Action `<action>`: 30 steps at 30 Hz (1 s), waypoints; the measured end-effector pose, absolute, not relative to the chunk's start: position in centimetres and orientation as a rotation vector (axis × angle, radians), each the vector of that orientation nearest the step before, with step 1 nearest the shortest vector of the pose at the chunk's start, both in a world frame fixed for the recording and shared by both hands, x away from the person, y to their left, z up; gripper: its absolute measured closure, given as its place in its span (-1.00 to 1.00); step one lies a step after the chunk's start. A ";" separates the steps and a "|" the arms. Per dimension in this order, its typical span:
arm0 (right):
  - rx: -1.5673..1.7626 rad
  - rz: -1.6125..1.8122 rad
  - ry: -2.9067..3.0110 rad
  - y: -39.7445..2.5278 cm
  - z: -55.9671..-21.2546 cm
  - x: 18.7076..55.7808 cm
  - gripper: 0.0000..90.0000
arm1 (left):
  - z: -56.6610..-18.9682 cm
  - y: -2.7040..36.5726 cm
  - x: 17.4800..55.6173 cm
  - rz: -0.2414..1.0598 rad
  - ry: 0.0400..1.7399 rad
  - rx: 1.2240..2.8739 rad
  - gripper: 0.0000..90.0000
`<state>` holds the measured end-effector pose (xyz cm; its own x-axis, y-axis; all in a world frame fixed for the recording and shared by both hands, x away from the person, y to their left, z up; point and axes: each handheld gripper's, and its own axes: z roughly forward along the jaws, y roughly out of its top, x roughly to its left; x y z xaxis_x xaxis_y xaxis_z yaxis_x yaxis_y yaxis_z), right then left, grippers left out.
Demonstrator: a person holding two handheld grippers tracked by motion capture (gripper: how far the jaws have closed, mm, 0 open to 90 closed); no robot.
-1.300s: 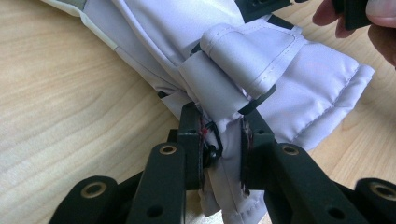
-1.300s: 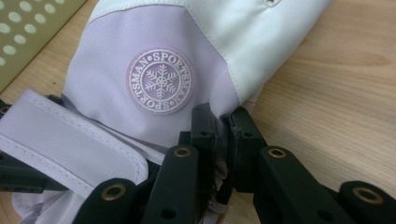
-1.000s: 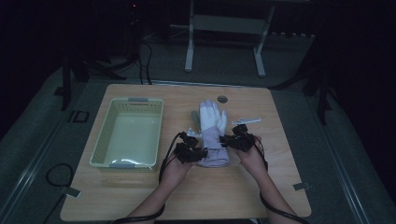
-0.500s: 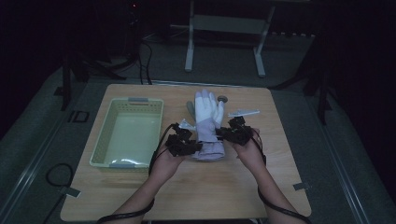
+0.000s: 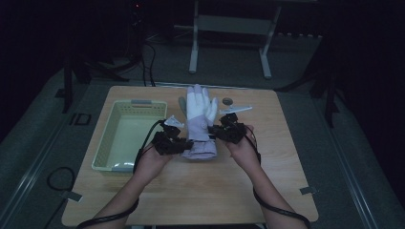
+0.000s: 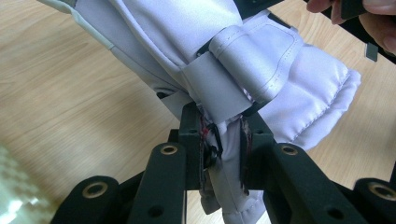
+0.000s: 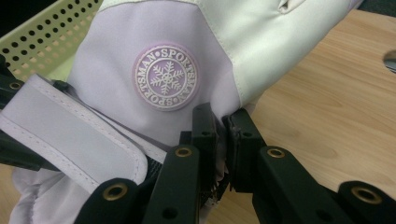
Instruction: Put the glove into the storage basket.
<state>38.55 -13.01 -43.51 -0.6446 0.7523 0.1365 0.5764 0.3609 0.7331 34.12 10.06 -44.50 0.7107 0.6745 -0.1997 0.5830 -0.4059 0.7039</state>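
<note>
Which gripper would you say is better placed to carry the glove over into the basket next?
Left, probably. The left gripper grips the glove at its cuff edge on the side nearest the basket. The right gripper pinches the far side.

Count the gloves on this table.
1: a single pale lilac glove lies mid-table right of the basket, its cuff pinched by the left gripper and right gripper. None seems hidden.
</note>
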 end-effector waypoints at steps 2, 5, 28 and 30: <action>1.184 1.163 2.405 -12.1 -43.2 38.6 0.85 | -44.1 11.2 34.2 0.140 0.954 2.120 0.67; 1.182 1.180 2.407 -11.2 -42.9 38.6 0.85 | -43.7 12.1 34.1 0.153 0.955 2.127 0.67; 1.034 1.210 2.498 1.7 -41.1 38.5 0.85 | -41.0 24.2 32.1 0.229 1.051 2.166 0.67; 1.029 1.218 2.505 2.7 -41.1 38.5 0.85 | -40.9 25.3 32.0 0.225 1.055 2.167 0.67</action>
